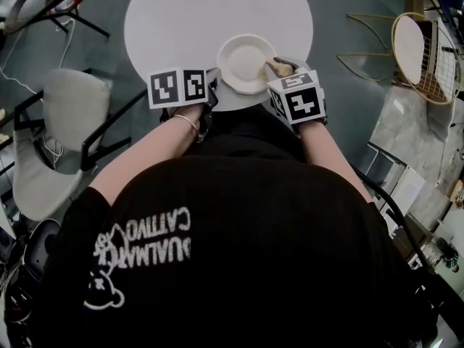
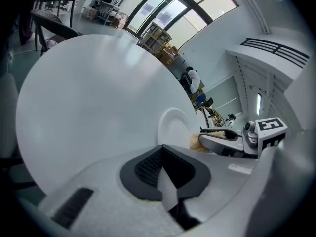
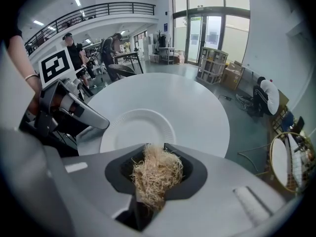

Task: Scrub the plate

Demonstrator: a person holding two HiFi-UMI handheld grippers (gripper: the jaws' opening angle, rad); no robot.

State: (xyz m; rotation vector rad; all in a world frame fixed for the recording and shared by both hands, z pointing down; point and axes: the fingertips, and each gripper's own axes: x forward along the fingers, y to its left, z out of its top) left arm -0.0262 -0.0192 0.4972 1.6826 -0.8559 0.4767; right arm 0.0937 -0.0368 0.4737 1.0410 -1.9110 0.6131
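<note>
A white paper plate (image 1: 243,60) lies at the near edge of the round white table (image 1: 181,20). My right gripper (image 1: 279,68) is shut on a tan fibre scrubber (image 3: 155,174), held over the plate's right rim. The plate (image 3: 136,130) shows just beyond the scrubber. My left gripper (image 1: 212,85) is at the plate's left rim with its jaws shut. A thin pale sliver shows between them in the left gripper view (image 2: 165,167). I cannot tell whether they pinch the rim. That view also shows the plate (image 2: 173,127) and the scrubber (image 2: 197,142) on it.
A grey padded chair (image 1: 69,107) stands to the left of the table. A gold wire chair (image 1: 424,56) is off to the right. Several people (image 3: 74,48) stand at desks far behind. My body fills the lower half of the head view.
</note>
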